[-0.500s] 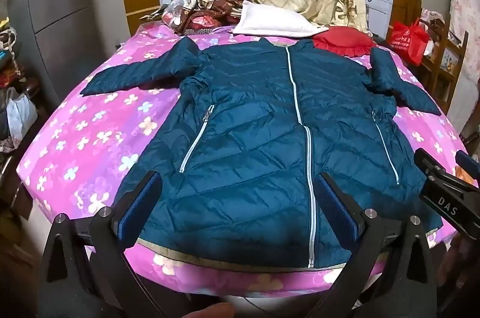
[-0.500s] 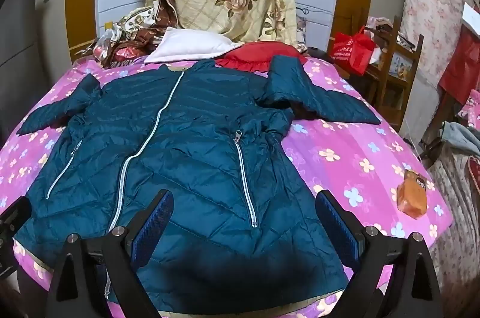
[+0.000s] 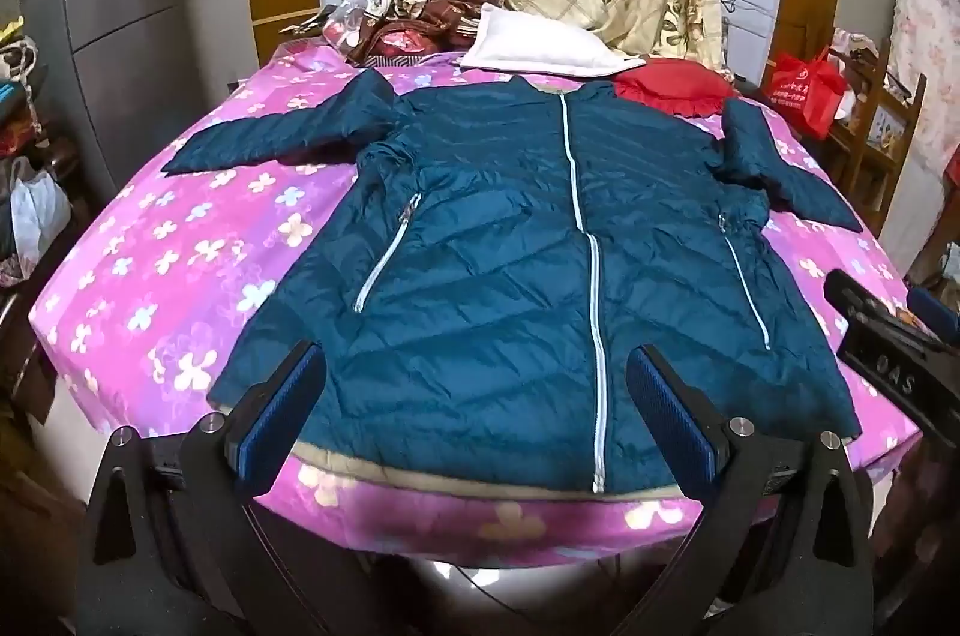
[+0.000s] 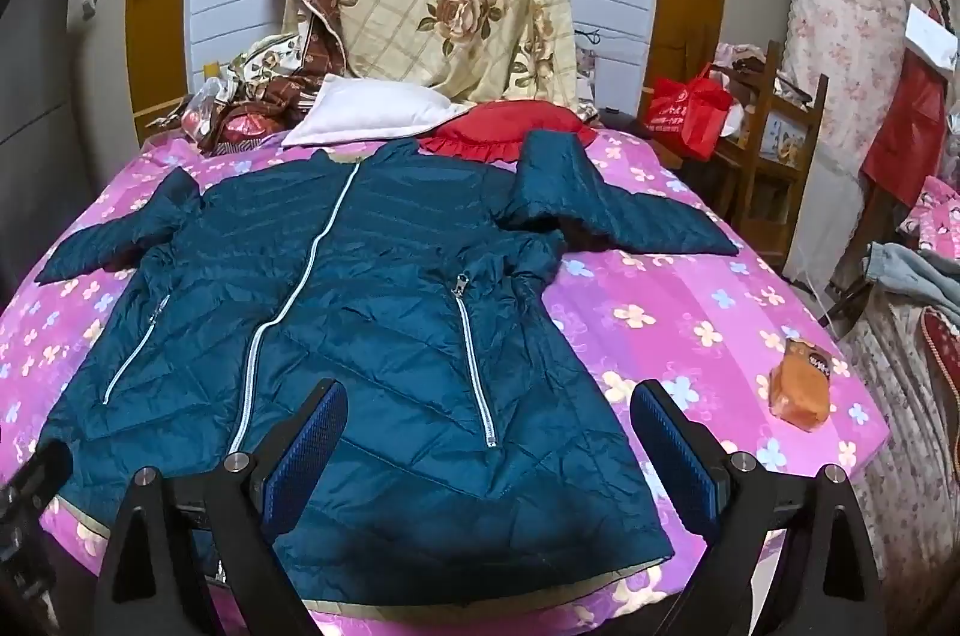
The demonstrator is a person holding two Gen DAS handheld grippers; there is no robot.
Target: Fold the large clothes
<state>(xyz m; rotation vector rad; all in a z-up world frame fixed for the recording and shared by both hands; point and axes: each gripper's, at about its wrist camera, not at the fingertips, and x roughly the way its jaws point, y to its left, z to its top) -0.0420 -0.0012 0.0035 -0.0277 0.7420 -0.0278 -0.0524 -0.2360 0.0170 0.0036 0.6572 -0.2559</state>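
On the bed (image 3: pixel 180 276), a jacket (image 3: pixel 510 276) is laid flat, front up and zipped, its hem at the near edge and its collar toward the white pillow (image 3: pixel 540 48). Both sleeves are spread outward from the jacket, one to each side. The left tool (image 3: pixel 474 420) is held just short of the jacket's hem, left of the zip (image 3: pixel 594 336), with its jaws spread wide and nothing between them. The right tool (image 4: pixel 486 456) is held over the jacket's other hem corner, likewise spread and empty. An orange packet (image 4: pixel 801 387) is seen well apart from the jacket, near the bed's right edge.

No fold is yet made; the step in hand is judged to be the approach before a first grasp. A sleeve or a side panel would likely need to be pinched and carried across toward the zip. Since the quilted fabric looks slippery and puffy, a firm bite on an edge or seam is probably called for.
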